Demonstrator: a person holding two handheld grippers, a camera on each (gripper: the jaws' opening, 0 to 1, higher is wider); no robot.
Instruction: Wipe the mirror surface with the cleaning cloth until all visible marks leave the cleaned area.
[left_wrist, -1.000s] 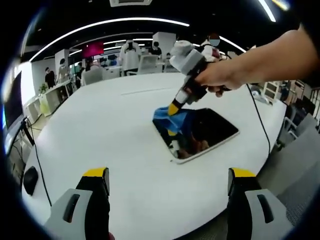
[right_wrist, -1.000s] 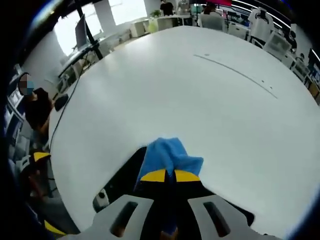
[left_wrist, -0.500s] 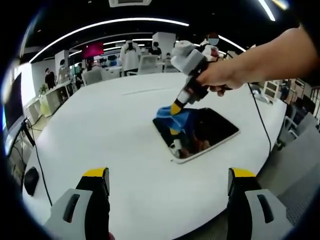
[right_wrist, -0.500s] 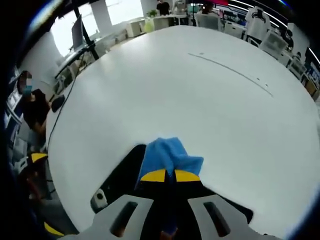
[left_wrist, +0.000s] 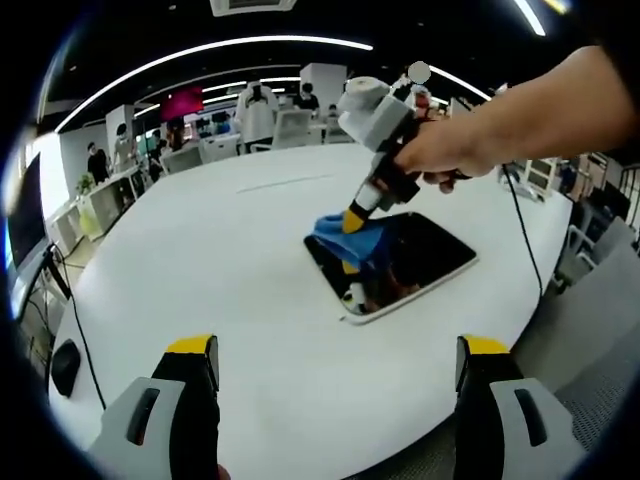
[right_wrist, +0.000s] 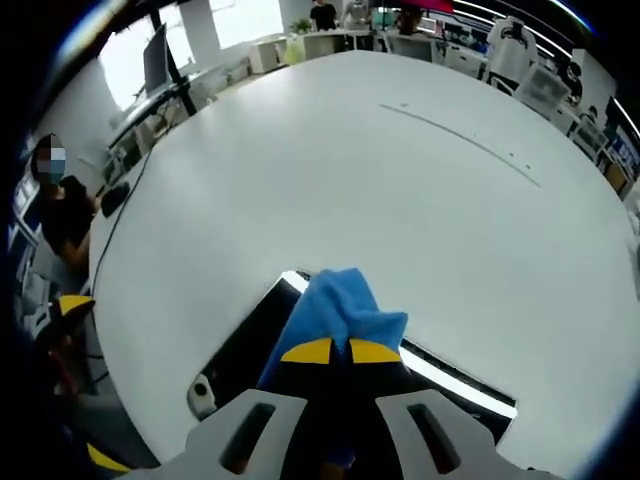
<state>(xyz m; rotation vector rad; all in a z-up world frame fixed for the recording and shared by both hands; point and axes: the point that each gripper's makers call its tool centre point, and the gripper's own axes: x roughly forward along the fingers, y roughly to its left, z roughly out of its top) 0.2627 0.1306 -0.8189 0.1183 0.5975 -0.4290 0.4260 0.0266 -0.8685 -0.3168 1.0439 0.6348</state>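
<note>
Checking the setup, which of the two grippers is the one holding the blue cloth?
The right gripper, shut on the blue cloth over the mirror. The left gripper hangs open above the table.

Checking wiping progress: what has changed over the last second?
The right gripper, shut on the blue cloth, slid it along the mirror to its far corner. The left gripper stayed open and idle above the white table.

Both grippers: grey plastic bodies w/ slotted sides, black fingers capped yellow; right gripper same build.
</note>
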